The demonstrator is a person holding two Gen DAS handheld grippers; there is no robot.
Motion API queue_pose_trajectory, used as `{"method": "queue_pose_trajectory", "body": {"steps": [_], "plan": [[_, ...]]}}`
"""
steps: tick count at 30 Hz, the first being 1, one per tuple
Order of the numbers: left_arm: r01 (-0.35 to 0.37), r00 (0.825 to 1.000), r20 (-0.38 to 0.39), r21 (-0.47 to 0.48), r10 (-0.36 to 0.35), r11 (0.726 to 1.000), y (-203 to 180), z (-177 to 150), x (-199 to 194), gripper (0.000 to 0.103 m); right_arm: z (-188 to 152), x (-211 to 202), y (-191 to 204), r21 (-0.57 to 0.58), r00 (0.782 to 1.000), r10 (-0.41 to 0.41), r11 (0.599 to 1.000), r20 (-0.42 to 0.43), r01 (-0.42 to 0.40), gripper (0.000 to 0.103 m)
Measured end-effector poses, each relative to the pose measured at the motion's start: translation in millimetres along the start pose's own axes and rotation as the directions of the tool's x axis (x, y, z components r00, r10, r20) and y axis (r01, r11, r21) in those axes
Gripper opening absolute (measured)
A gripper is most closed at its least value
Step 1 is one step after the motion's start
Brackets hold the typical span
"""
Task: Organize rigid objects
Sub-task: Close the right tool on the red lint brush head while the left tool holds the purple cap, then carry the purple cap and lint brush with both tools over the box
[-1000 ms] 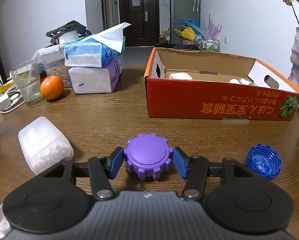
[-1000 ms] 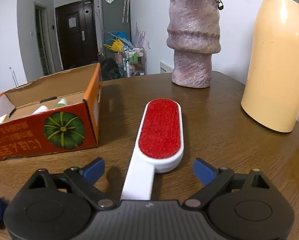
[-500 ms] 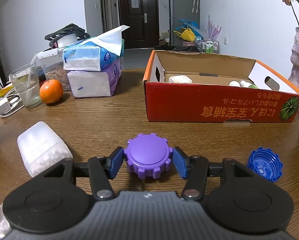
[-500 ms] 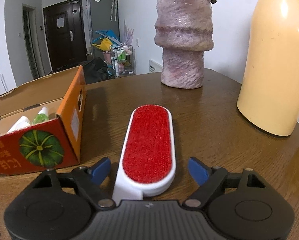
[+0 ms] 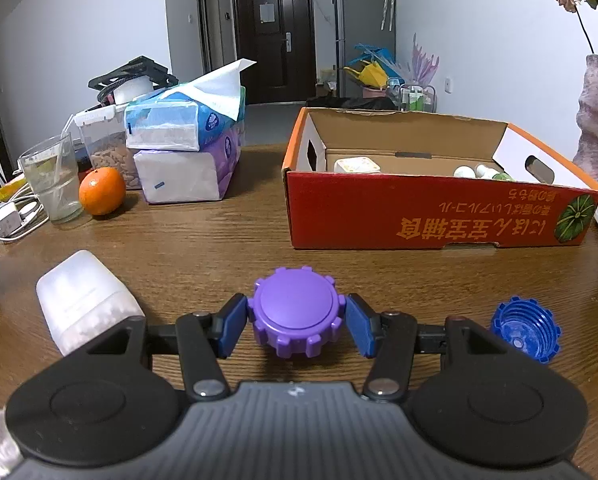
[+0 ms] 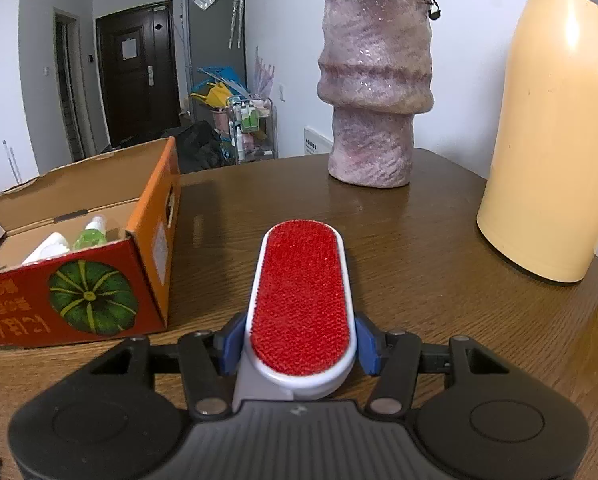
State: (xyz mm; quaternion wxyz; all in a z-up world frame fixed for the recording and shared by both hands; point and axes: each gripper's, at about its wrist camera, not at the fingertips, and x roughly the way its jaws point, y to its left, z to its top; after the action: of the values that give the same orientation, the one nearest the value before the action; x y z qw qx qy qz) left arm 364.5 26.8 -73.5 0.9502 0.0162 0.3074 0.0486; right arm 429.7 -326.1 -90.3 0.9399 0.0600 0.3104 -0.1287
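My left gripper is shut on a purple toothed cap, held just above the wooden table. A blue cap lies open side up to its right, and a white frosted container lies to its left. My right gripper is shut on a white lint brush with a red pad, its blue pads against the brush's sides. The open red cardboard box stands ahead of the left gripper; it also shows left of the right gripper with bottles inside.
Tissue packs, an orange, a glass and a snack tub stand at the table's far left. A stone vase and a tall cream flask stand at the right. The table edge runs behind the vase.
My right gripper moved forward along the lint brush and closed its jaws onto the brush's sides. My left gripper kept hold of the purple cap and rose slightly.
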Motion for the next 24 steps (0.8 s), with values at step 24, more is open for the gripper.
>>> {"method": "queue_pose_trajectory", "body": {"steps": [24], "plan": [[-0.011,0.999,0.052,0.002,0.011,1.000,-1.3,0.3,-19.1,0.055,-16.2,-42.0,2.6,0.005,0.997,0.040,0.999,0.065,-0.040,0.055]]}}
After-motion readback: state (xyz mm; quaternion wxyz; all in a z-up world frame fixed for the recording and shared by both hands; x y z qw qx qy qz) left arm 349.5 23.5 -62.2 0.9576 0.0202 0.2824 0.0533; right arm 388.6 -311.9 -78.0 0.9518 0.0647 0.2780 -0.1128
